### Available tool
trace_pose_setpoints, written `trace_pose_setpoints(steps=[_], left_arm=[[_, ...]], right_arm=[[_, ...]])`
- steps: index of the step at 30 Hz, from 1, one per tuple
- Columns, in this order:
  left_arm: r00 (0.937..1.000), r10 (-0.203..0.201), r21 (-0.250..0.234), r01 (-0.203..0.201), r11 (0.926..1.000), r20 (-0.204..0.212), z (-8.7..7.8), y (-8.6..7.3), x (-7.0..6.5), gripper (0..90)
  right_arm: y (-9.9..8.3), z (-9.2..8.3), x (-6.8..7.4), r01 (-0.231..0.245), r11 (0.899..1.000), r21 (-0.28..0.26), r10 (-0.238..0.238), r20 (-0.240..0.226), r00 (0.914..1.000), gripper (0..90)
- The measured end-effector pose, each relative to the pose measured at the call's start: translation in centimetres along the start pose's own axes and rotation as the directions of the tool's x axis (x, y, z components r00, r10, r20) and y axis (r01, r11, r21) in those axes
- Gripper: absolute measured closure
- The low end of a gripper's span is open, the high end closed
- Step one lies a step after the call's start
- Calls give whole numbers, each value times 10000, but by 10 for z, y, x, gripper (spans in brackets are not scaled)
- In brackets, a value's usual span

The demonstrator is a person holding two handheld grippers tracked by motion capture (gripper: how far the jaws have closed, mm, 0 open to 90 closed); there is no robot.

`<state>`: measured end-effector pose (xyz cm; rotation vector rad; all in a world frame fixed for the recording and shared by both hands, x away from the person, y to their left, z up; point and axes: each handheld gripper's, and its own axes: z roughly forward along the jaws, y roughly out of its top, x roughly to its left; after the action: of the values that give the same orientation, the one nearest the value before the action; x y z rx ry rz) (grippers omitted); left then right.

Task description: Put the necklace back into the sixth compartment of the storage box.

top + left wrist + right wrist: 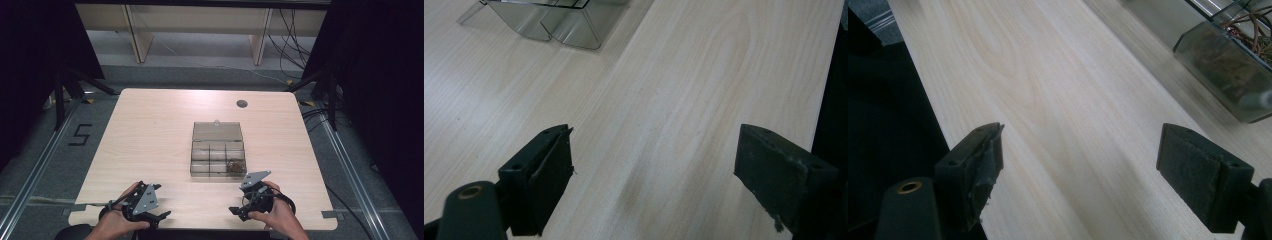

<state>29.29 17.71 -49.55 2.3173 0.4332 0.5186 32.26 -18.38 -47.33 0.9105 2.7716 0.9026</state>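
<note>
A clear plastic compartment box [218, 159] sits mid-table with its lid [217, 131] laid open toward the far side. A brown tangle of wires [234, 166] fills its near right compartment. My left gripper [159, 216] rests at the table's near left edge, held by a hand, open with nothing between its jaws. My right gripper [236, 211] sits near the front edge just below the box, open and empty. In the left gripper view my left gripper [656, 137] faces bare wood, the box [549, 22] at top left. In the right gripper view my right gripper [1080, 132] has the box [1220, 70] and wires [1250, 35] at upper right.
The light wooden table [150, 130] has a round cable hole [242, 103] at the far right. Its edge [826, 85] runs close beside the left gripper's jaw. On the floor, a "5" marking [80, 134] lies at left and cables [295, 45] at back right.
</note>
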Motion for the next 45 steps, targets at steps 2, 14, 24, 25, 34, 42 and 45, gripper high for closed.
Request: trace_pose_setpoints(steps=[2, 14, 24, 25, 34, 42, 45], left_arm=[[10000, -55, -55, 56, 10000, 37, 0, 0, -1, 150], [10000, 21, 32, -21, 10000, 0, 1, 0, 0, 150], [10000, 23, 54, -23, 10000, 22, 1, 0, 0, 150], [10000, 23, 61, -23, 10000, 23, 1, 0, 0, 150], [10000, 28, 64, -28, 10000, 25, 1, 0, 0, 150], [10000, 28, 134, -29, 9999, 44, 1, 0, 0, 150], [9999, 105, 235, -106, 9997, 22, 0, 0, 0, 150]], right_arm=[[-2, 2, 1, -34, 10000, -91, 33, -85, 10000, 197], [-11, 1, 2, -132, 9999, -12, 132, -168, 9998, 192], [-18, 6, 2, -4, 9998, -196, 0, -230, 9997, 188], [-18, 4, 3, -164, 9999, -42, 164, -172, 9997, 188], [-24, 6, 4, -188, 9998, 38, 189, -252, 9995, 188], [-26, 8, 6, -402, 9992, 47, 402, -49, 9992, 188], [-25, 9, 3, 3, 10000, 13, -2, -280, 9996, 188]])
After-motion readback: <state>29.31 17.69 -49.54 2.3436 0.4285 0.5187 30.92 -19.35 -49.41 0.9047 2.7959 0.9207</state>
